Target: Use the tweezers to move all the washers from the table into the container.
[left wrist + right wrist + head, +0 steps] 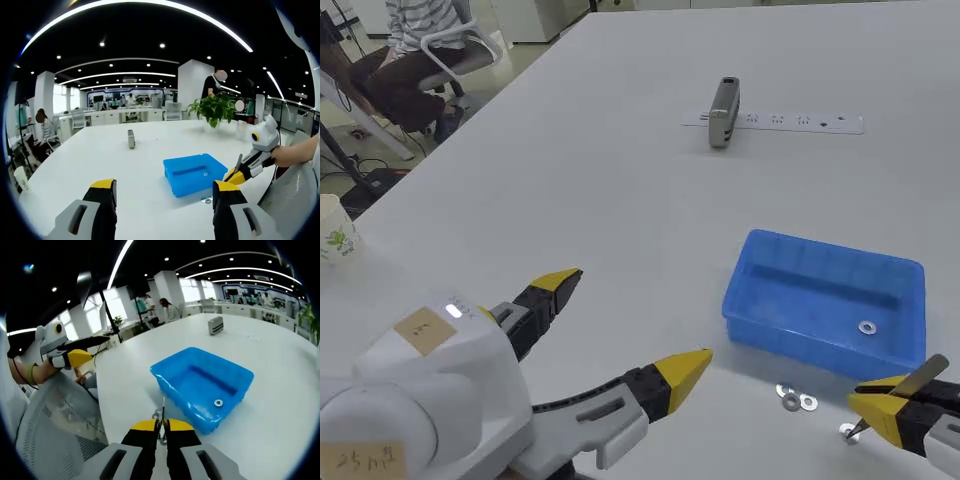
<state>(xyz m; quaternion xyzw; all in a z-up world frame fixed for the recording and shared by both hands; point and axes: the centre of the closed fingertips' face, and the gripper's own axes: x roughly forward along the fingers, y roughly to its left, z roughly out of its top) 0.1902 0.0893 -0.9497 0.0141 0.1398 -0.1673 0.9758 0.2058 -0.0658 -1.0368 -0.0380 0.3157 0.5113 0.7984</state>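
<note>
The blue container [800,338] stands at the right of the white table, with one washer [867,327] lying inside it. Three loose washers [793,400] lie on the table just in front of it, and another washer [846,433] lies nearer me. My right gripper [900,405] is shut on the tweezers [920,378], whose tips touch down by that nearer washer. In the right gripper view the tweezers [163,410] point at the container [175,385] from between the shut jaws. My left gripper [625,325] hovers open and holds nothing, left of the container [192,182].
A white power strip [790,122] with a grey device [723,112] on it lies at the far side. A paper cup [335,232] stands at the left table edge. A person sits on a chair [450,50] beyond the table's corner. A potted plant [215,107] stands far off.
</note>
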